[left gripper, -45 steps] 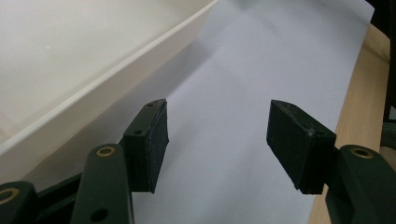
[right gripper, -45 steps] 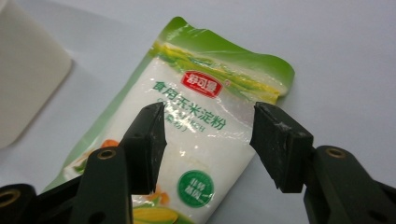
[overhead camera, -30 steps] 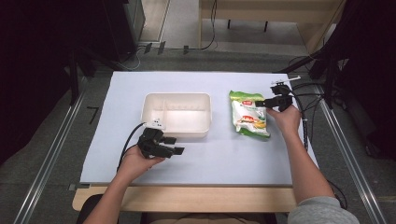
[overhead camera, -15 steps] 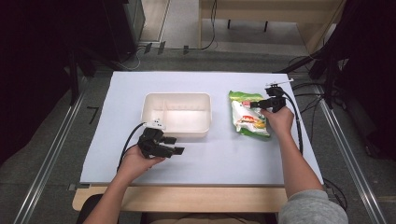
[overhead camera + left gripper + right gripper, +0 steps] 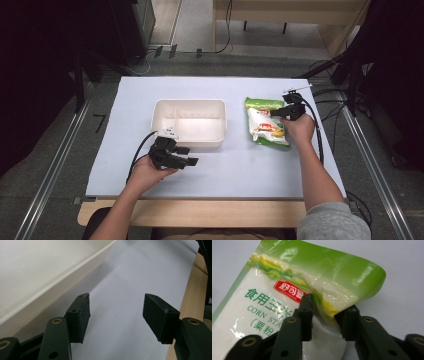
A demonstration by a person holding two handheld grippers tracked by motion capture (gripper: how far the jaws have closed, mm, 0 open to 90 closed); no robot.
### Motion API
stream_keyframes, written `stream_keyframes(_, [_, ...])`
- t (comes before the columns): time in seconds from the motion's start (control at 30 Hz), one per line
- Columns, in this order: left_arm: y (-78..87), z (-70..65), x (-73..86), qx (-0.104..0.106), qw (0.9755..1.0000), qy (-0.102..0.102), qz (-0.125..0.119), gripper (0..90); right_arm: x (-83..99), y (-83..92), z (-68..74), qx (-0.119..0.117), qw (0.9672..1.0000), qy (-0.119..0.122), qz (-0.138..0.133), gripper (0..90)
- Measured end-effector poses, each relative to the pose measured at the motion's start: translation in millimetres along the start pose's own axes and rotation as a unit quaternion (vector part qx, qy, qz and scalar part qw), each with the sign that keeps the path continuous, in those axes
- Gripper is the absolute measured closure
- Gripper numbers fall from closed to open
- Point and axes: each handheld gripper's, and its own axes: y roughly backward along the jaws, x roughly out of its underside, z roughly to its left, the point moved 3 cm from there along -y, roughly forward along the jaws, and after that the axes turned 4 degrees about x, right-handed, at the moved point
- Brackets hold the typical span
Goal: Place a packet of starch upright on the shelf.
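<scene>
High view: corn starch bag [image 5: 266, 125] lies on the bench at 3 o'clock of the white tray [image 5: 189, 121], long axis 12-to-6. Right claw [image 5: 323, 315] has just been closing — pads pinch its edge. Left claw [image 5: 116, 315] gapes, empty.

White-covered table [image 5: 240, 170] carries a cream tray [image 5: 190, 120] and starch bag [image 5: 265, 122]
</scene>
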Motion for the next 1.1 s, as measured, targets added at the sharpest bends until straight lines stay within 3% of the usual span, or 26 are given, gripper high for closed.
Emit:
stream_keyframes(0.17, [0.9,0.7,-0.1,-0.001,1.0000,-0.002,-0.001,39.5,0.7,2.3,2.4,-0.009,0.9999,-0.012,0.004,87.5])
stream_keyframes(0.47, [3.4,1.9,0.1,-0.001,1.0000,0.002,-0.005,39.5,-3.8,15.5,12.2,0.007,0.9999,0.011,-0.010,90.0])
stream_keyframes(0.6, [3.3,1.5,0.1,-0.001,1.0000,0.001,-0.005,39.6,-6.4,29.9,16.3,0.013,0.9993,0.025,-0.025,90.0])
stream_keyframes(0.83, [2.9,0.8,-0.2,-0.003,1.0000,0.001,-0.003,39.6,-8.4,57.5,18.1,0.000,0.9985,0.027,-0.047,90.0])
stream_keyframes(1.1, [3.2,1.3,0.0,-0.001,1.0000,0.002,-0.008,39.6,-7.6,90.7,35.9,-0.017,0.9949,0.056,-0.082,90.0])
